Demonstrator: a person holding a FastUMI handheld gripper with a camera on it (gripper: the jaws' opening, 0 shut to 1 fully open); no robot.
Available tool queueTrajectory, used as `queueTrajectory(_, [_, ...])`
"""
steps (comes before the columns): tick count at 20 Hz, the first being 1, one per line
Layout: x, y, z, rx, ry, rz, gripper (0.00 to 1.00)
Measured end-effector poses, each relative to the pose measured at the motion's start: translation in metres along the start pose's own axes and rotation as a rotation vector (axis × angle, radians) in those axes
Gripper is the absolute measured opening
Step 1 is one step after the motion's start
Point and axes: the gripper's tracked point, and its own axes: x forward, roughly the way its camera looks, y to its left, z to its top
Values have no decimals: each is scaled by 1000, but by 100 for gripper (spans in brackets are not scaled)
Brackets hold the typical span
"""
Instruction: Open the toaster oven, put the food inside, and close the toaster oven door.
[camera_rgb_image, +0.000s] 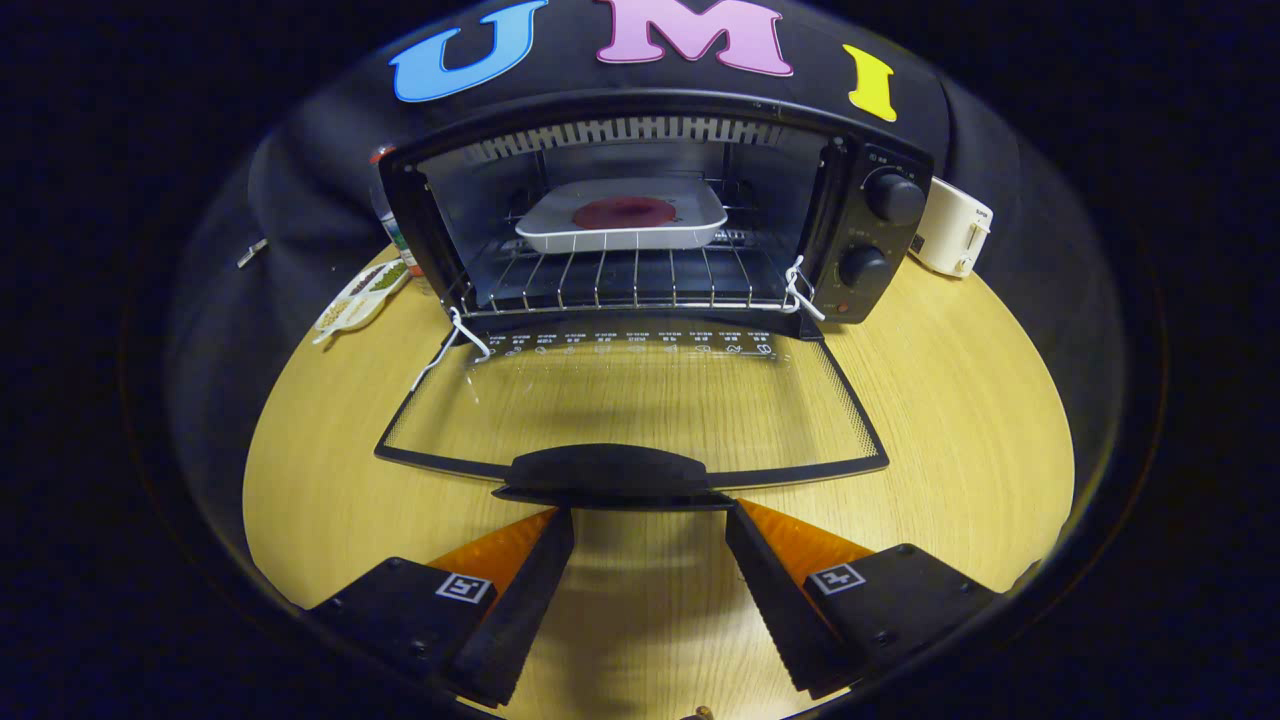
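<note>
Gripper view looks straight into a toaster oven (660, 200) that stands at the far side of a round wooden table (950, 400). Its glass door (630, 410) is swung fully down and lies flat out over the table toward the camera, with the dark door handle (605, 470) at the near edge. The gripper (650, 530) has its jaws spread wide, holding nothing; the two fingertips (555, 530) sit just short of the handle, one toward each end of it, and whether they touch it cannot be told.

Inside the oven, a white tray (690, 232) rests on the wire rack (620, 275), toward the back of the chamber. On the tray lies the food (625, 212), a flat, round, dark red piece near the tray's middle. White ties (800, 285) hang at the two front corners of the rack, next to the door hinges.

On the oven's right-hand panel are two round knobs (893, 197), one above the other. Just beyond that side of the oven stands a small white appliance (955, 235). On the other side, near the oven's left corner, a divided dish (360, 295) with small portions lies on the table, and a bottle (395, 230) stands partly hidden behind the oven.
</note>
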Motion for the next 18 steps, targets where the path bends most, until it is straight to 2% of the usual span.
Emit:
queueTrajectory(9, [-73,8,91,-23,-307,103,99])
queueTrajectory(13, [-132,11,117,-87,-453,126,99])
queueTrajectory(18, [-186,-28,135,-26,-568,129,99])
